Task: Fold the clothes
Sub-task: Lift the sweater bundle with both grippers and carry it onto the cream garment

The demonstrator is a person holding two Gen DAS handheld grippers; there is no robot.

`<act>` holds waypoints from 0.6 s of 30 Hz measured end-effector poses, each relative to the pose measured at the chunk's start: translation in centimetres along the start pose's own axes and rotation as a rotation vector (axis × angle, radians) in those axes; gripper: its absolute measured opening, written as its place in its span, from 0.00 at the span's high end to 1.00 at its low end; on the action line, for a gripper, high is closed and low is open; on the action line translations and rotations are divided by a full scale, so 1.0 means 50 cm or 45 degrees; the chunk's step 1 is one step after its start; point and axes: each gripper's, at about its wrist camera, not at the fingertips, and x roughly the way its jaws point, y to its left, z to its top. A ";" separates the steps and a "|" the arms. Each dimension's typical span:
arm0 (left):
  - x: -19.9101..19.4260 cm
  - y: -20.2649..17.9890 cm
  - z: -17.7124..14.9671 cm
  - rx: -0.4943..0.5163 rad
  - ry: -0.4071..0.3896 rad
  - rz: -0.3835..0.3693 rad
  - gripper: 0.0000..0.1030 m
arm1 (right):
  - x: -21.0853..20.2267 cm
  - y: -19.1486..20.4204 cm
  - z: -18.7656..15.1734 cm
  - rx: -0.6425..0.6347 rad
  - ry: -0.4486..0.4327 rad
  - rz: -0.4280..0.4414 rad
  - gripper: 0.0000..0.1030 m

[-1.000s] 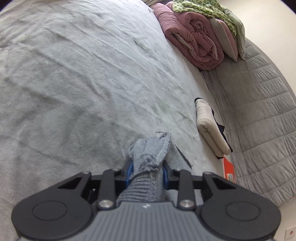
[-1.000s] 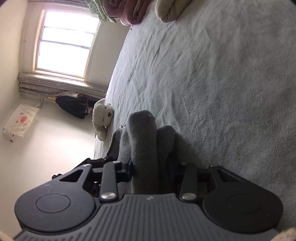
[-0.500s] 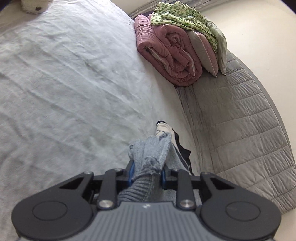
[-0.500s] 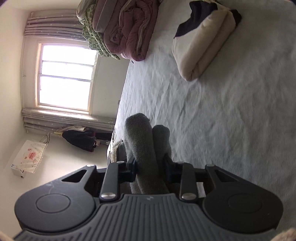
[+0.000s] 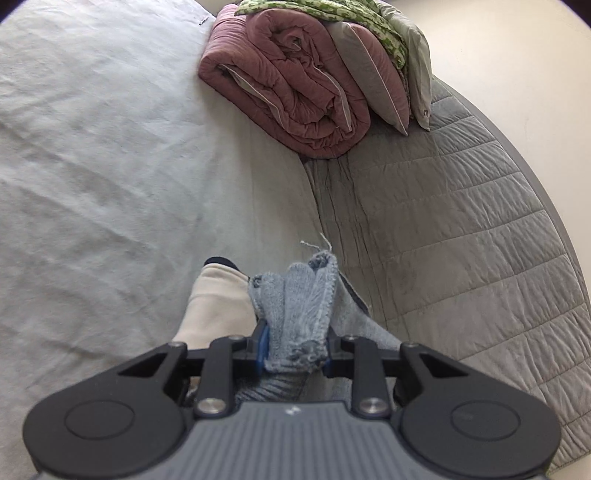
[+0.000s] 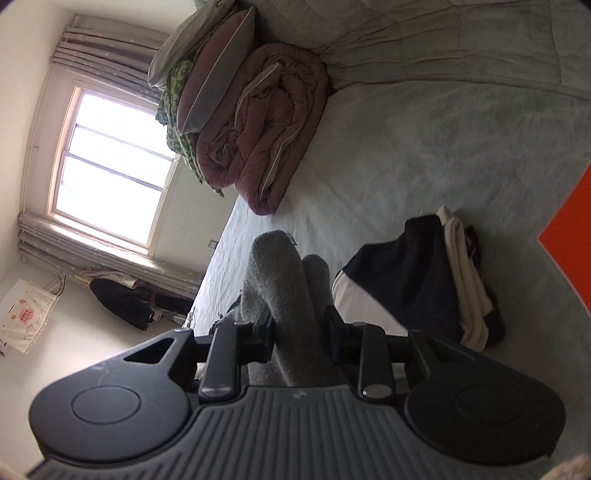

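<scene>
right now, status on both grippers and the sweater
Left gripper shut on grey knit sweater. Right gripper shut on it too. Folded cream-and-navy garment close ahead.

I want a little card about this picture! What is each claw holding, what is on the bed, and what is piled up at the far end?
left claw: shut on a bunched fold of the grey knitted garment
right claw: shut on another bunch of the same grey knit
surface: pale grey bed cover
nearby clothes: folded cream and dark garment lying on the bed just past the claws
far end: rolled maroon quilt with pillows and a green patterned cloth stacked on it
side: quilted grey headboard
folding: grey knit lifted, not yet laid down
</scene>
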 end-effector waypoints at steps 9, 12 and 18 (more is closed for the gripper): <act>0.179 0.048 0.006 -0.011 0.004 0.161 0.70 | 0.116 -0.143 0.068 0.091 -0.011 -0.144 0.64; 0.204 0.093 -0.011 0.019 -0.063 0.154 0.56 | 0.129 -0.211 0.038 0.160 -0.089 -0.068 0.57; 0.167 0.092 -0.013 0.063 -0.171 0.126 0.54 | 0.095 -0.256 -0.004 0.181 -0.246 0.137 0.51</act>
